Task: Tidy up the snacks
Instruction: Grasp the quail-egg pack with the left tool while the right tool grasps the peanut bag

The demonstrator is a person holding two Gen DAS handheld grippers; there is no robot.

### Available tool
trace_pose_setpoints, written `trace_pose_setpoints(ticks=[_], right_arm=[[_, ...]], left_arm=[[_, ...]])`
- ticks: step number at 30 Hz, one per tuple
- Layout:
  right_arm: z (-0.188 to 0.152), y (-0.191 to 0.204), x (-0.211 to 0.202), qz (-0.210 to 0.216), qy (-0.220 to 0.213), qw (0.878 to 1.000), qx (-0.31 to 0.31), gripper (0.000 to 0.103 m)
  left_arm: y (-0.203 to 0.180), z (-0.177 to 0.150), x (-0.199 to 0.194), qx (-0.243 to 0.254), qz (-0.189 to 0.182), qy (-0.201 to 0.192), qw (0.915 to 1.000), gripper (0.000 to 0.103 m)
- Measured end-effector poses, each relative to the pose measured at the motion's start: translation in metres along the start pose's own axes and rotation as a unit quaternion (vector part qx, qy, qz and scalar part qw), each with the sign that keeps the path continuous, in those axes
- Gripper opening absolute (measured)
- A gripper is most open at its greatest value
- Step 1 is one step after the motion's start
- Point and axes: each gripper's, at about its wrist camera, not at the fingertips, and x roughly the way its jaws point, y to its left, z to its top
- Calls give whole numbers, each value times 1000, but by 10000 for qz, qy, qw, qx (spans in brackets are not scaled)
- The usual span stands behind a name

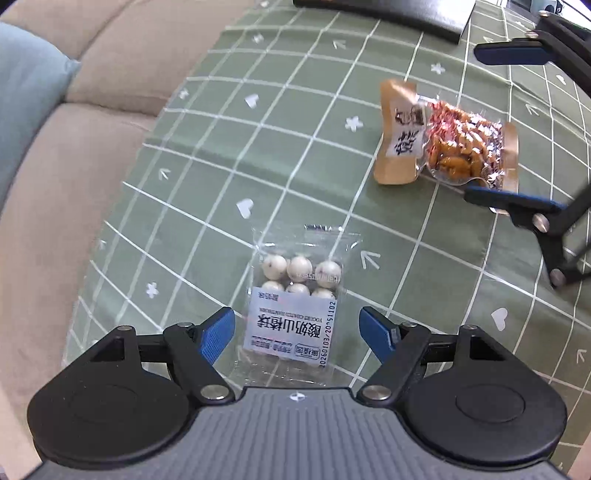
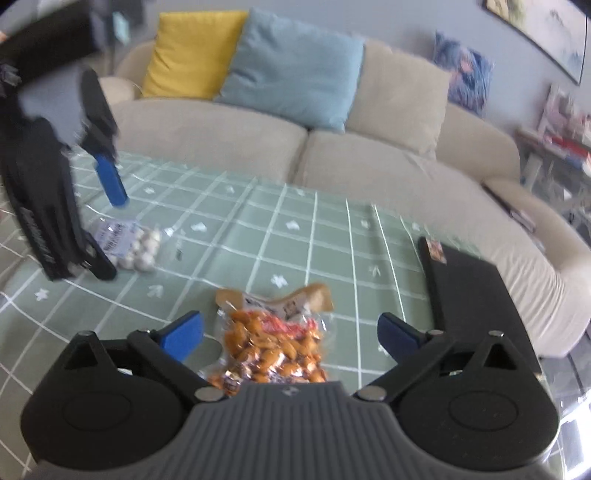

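1. Left wrist view: the left gripper (image 1: 297, 332) is seen with its blue fingers (image 1: 218, 338) spread wide, pointing steeply down at the table (image 1: 295, 166), which is covered by a green checked cloth. A clear packet of white coated balls (image 1: 295, 306) lies flat between the fingers, its white label nearest the camera; neither pad is touching it, so nothing is pinched. Further off to the right, a packet of orange snacks (image 1: 448, 142) with a tan header lies on the cloth, and the right gripper (image 1: 496, 123) is seen straddling it with fingers apart. A flat black box (image 1: 406, 13) is set at the far edge, and a beige sofa (image 1: 92, 110) lies on the left.

2. Right wrist view: the right gripper (image 2: 291, 336) is likewise held with fingers spread, the orange snack packet (image 2: 269, 347) lying loose between them, unpinched. The black box (image 2: 476, 295) is seen near right, the ball packet (image 2: 127, 245) far left beneath the left gripper (image 2: 99, 229). The picture is somewhat blurred.

3. Risks, as judged: both packets are thin, slippery film lying flat, so a closing pinch could slide off or catch only the cloth, dragging it. The crumpled orange packet could be crushed if squeezed across its contents. With both grippers working close together, a collision could be caused by crossing paths towards the box.
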Motion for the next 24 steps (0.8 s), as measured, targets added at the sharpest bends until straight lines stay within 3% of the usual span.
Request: trace_pose_setpoints(ticks=[5, 8, 10, 13, 17, 20, 24], right_arm=[[-2, 4, 12, 152, 245, 9995, 115, 82], [-5, 0, 23, 128, 429, 9981, 427, 82], [-7, -5, 29, 89, 545, 9961, 695, 82], [-11, -12, 31, 136, 582, 9925, 1065, 75], [-8, -10, 29, 59, 579, 9926, 1066, 50], [-7, -6, 27, 29, 614, 9936, 951, 46], [-6, -4, 15, -10, 530, 9949, 859, 39]], left_arm=[[11, -5, 4, -377, -192, -172, 9990, 94], [20, -9, 7, -632, -336, -192, 9973, 93], [22, -11, 6, -770, -419, -210, 9959, 84], [22, -12, 3, -1071, -558, -137, 9926, 68], [13, -6, 0, -1314, -226, 75, 9910, 66], [10, 0, 2, -1681, -50, 249, 9854, 65], [1, -2, -1, -1970, 95, 164, 9802, 64]])
